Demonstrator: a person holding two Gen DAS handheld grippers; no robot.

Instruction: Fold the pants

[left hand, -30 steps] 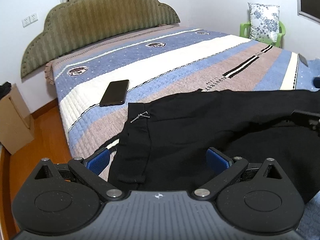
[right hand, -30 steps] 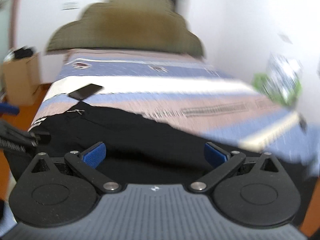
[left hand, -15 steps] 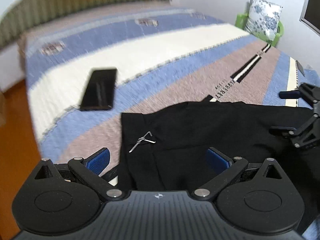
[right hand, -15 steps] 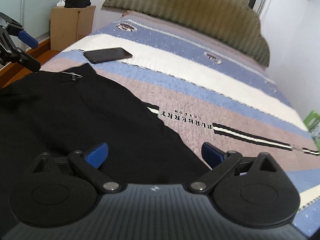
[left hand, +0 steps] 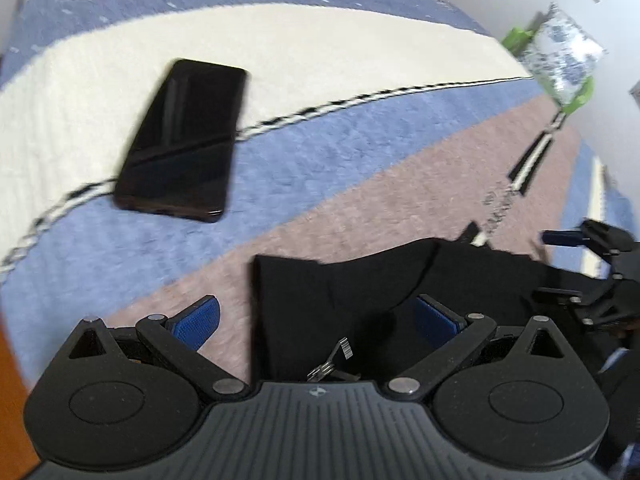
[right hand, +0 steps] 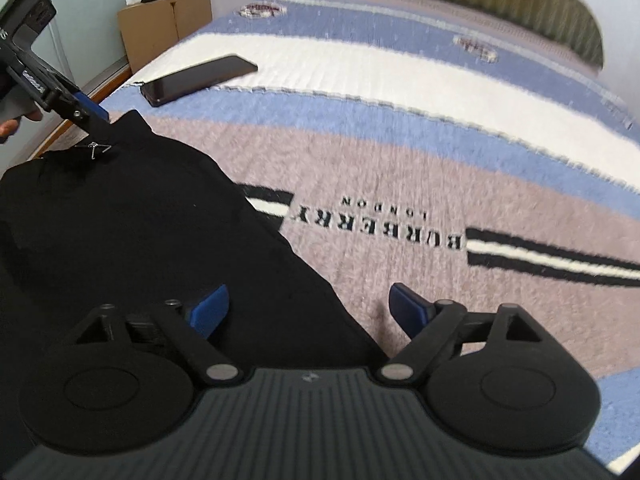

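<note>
Both claws have dropped toward the bed and tipped nose-down since the earlier frames; headboard mostly gone from the left view, pants now close under both cameras. Left claw (left hand: 316,320) stands wide, nothing pinched, straddling the waistband corner of the black pants (left hand: 360,292), metal hook clasp (left hand: 332,360) right below it. Right claw (right hand: 308,308) also wide but its jaws are closing; the far edge of the pants (right hand: 140,220) runs between the pads, one pad over fabric, the other over the bedspread (right hand: 400,168), not pressing yet as far as I can tell.

Pants lie flat-ish along the near edge of the bed, waistband toward the left claw, rest trailing off toward the right. Phone (left hand: 184,140) sits on the white stripe beyond them, well apart.

Handling guess: soft, light, limp cloth, no stiffness, will sag and drag on the fuzzy spread. Dark-on-dark folds are hard to read. Best hold looks like the waistband corner on the left, thicker seam there, and the outer edge on the right. Pinch through all layers or the lower one stays behind.
</note>
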